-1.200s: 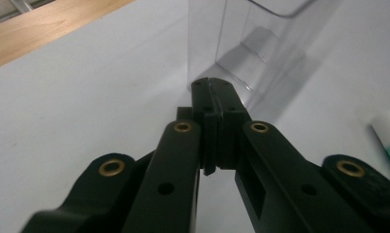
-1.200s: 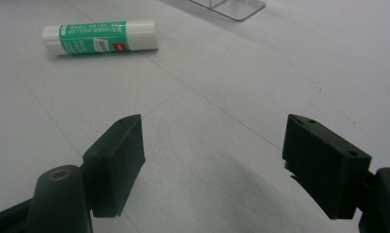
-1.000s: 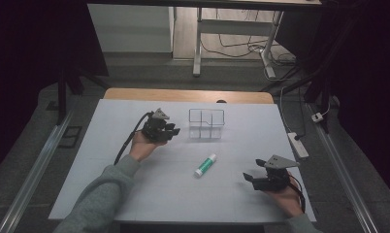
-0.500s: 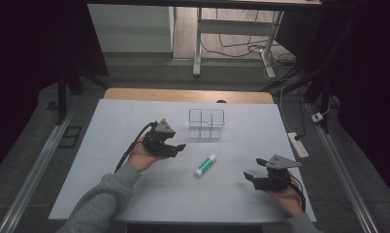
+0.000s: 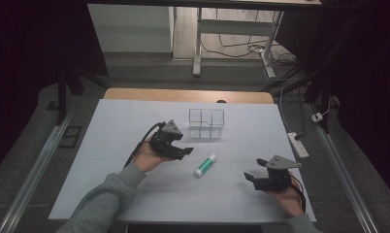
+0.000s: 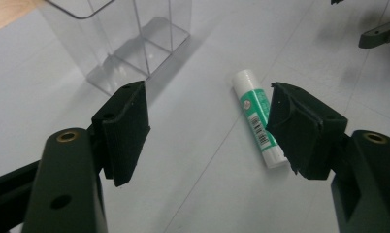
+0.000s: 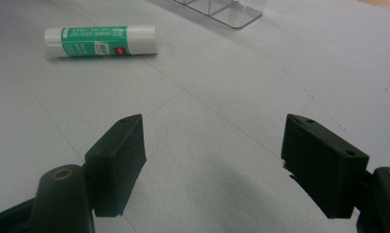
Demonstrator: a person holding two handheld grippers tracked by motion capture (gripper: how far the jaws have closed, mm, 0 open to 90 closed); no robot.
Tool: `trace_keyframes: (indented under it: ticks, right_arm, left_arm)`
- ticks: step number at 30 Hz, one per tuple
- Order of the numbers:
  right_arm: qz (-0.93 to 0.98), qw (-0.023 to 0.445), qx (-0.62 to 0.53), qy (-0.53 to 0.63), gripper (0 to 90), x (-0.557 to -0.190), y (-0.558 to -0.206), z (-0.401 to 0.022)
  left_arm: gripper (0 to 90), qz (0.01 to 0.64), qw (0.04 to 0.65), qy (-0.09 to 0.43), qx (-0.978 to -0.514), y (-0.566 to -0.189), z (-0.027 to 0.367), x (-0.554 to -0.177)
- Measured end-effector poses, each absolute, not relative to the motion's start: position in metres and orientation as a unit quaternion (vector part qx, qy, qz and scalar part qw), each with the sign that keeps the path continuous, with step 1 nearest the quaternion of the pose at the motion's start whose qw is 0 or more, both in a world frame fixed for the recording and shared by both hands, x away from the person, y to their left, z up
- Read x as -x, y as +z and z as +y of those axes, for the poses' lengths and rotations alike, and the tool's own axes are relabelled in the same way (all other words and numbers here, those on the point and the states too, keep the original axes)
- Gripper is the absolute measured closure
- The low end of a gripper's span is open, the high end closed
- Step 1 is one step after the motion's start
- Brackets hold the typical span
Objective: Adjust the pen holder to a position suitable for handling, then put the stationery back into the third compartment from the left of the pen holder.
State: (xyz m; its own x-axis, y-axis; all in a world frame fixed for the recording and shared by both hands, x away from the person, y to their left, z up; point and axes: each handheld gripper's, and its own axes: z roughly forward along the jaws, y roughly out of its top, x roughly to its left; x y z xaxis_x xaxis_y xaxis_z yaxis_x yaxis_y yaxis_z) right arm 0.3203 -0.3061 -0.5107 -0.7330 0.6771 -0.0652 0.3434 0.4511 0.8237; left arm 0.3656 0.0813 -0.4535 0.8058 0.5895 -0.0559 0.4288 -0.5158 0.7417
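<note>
Table [image 5: 135,194]: a pale sheet is seen covering the top; a strip of bare wood is left showing at the far edge. The near edge is cut off at the bottom of the high view.
Box [image 5: 206,124]: a clear divided box is stood upright near the far middle of the table. In the left gripper view [image 6: 120,43] its top is cut off; in the right gripper view [image 7: 217,10] only its base is caught.
Left gripper [image 5: 182,151]: held above the table, just left of the glue stick, jaws pointed toward it. The jaws are spread wide and nothing is gripped. In its own view [image 6: 207,126] the stick's near end is partly hidden behind one jaw.
Right gripper [image 5: 250,177]: held low at the near right, well apart from the stick. Its jaws [image 7: 215,160] are spread wide over bare table, with nothing between them.
Glue stick [image 5: 205,165]: laid flat on the table between the two grippers, in front of the box and apart from it. A white tube with a green label [image 7: 101,40] is seen; a barcode [image 6: 258,128] can be made out, but the print is too small to be read.
</note>
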Motion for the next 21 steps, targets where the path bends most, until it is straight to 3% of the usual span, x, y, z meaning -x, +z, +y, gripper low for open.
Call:
trace_keyframes:
  ticks: [21]
  right_arm:
    - [0.828, 0.200, -0.312, 0.420, 23.2, -0.318, -0.511, -0.307]
  left_arm:
    - [33.0, 0.275, 0.363, 0.069, -0.888, -0.456, 0.036, -0.374]
